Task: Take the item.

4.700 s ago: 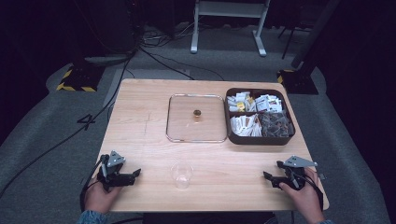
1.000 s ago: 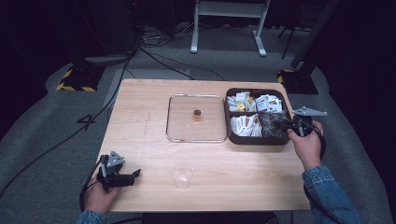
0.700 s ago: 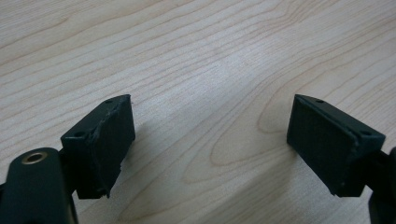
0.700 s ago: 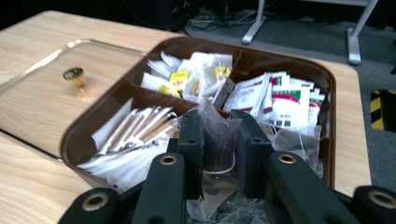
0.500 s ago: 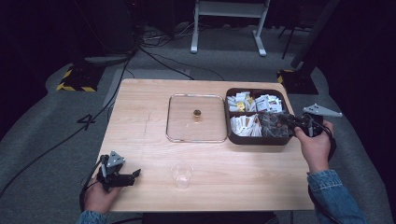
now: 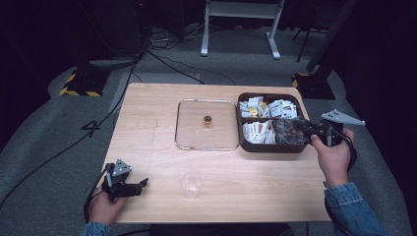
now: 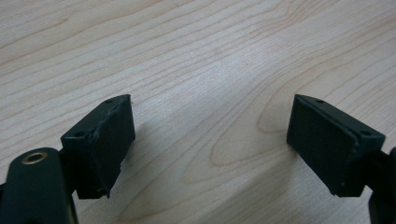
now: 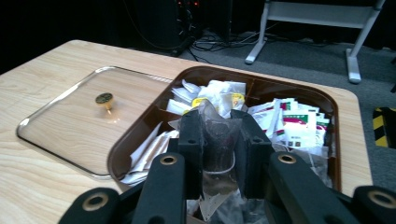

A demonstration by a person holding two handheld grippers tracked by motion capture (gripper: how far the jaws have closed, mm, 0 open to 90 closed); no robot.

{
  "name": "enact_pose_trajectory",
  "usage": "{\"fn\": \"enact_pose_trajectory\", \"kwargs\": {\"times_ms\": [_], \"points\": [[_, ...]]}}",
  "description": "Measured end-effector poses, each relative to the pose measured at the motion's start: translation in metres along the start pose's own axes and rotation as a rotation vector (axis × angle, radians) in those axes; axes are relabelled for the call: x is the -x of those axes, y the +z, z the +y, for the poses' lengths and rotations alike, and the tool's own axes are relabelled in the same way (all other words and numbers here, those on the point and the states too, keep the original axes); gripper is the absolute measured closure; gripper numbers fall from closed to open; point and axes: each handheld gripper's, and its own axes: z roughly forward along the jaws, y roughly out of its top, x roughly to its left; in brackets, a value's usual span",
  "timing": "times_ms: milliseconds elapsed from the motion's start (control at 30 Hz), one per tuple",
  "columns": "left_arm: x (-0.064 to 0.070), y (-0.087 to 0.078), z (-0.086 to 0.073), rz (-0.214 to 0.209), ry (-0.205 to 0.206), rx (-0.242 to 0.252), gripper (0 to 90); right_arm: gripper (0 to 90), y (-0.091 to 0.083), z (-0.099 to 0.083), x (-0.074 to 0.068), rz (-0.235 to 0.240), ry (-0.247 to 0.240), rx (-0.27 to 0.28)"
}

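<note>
right gripper (image 8: 218, 140) moved from lower right to tray (image 6: 246, 145), now clamped on dark packet (image 8: 215, 140) | left gripper (image 7: 210, 140) jaws apart, idle lower left | pick underway

Between the small clear plastic cup (image 6: 192, 184) near the front edge and the flat clear square lid with a brass knob (image 6: 207, 124) lies an open band of bare light wooden table (image 6: 147, 108). The lid lies just beside the dark brown compartmented tray of sachets (image 6: 268, 146), leaving no gap between them. The table's left half is free up to the lid, and the strip in front of the tray is open too.
</note>
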Motion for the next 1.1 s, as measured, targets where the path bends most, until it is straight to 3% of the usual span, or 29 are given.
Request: {"fn": "enact_pose_trajectory", "kwargs": {"times_ms": [167, 767, 1100], "points": [[0.000, 0.000, 0.000, -0.001, 0.000, 0.000, 15.6, 75.2, -0.004, 0.000, -0.011, 0.028, -0.002, 0.008], [0.000, 0.000, 0.000, 0.000, 0.000, 0.000, 15.6, 75.3, -0.016, 0.005, -0.073, 0.211, -0.052, 0.032], [0.002, -0.001, -0.002, -0.001, -0.005, -0.002, 15.6, 75.3, -0.007, 0.011, -0.105, 0.301, -0.101, 0.025]]}}
